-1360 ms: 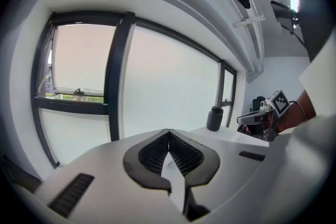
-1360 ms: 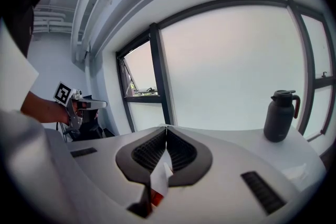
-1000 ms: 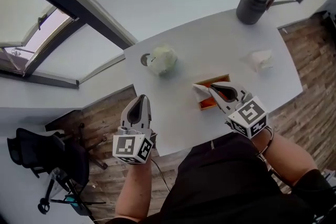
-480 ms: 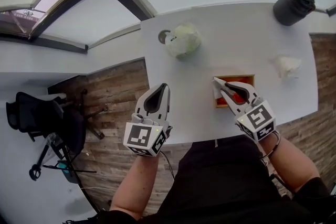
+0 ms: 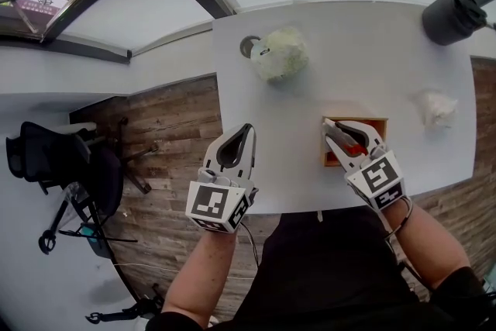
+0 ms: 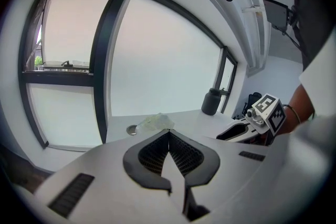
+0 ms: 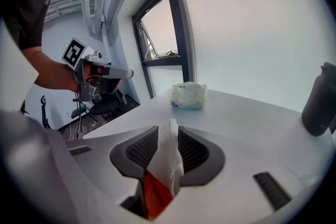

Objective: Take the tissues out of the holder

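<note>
The tissue holder (image 5: 369, 126) is a small wooden box with an orange inside, near the table's front edge. My right gripper (image 5: 332, 128) is over its left end, shut on a white tissue (image 7: 170, 157) that stands up between the jaws. Orange from the holder (image 7: 154, 198) shows just beneath them. A crumpled white tissue (image 5: 436, 108) lies on the table to the right of the holder. My left gripper (image 5: 246, 131) is shut with nothing in it, hanging at the table's left front edge, over the wooden floor. Its closed jaws (image 6: 169, 135) point toward the table.
On the white table (image 5: 387, 58) a pale green crumpled bundle (image 5: 280, 54) sits at the back left, next to a round cable hole (image 5: 249, 46). A dark flask (image 5: 453, 14) stands at the back right corner. A black chair (image 5: 58, 159) is on the floor, left.
The head camera has swung, so the table sits further right in view. My right gripper stays shut on the tissue at the holder. The left gripper has drifted slightly toward the table edge.
</note>
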Action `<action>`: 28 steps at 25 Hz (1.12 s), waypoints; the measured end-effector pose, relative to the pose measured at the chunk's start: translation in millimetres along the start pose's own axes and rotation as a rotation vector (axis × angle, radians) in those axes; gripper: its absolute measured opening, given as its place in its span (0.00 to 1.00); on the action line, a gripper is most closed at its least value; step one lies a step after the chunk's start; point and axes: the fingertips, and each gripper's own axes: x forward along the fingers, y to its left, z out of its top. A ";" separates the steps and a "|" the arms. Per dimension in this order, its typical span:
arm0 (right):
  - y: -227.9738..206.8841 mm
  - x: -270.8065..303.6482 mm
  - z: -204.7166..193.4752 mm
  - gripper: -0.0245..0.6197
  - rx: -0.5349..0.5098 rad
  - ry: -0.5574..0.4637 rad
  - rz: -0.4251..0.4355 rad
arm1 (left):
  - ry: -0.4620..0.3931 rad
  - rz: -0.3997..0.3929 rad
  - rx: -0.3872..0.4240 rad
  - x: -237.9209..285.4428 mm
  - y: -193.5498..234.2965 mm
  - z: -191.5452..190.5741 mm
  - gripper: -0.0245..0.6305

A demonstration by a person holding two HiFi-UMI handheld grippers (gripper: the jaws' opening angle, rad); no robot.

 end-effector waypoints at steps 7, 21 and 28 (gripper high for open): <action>-9.0 10.6 -9.3 0.19 0.010 0.034 -0.013 | 0.023 0.011 -0.021 0.6 -0.2 -15.1 0.05; -13.3 7.4 -8.1 0.06 -0.008 0.011 -0.035 | 0.026 0.014 -0.008 -2.1 -2.9 -14.4 0.05; -17.6 -4.7 1.0 0.06 0.002 -0.020 -0.057 | 0.009 0.005 0.006 -2.3 -5.6 1.2 0.05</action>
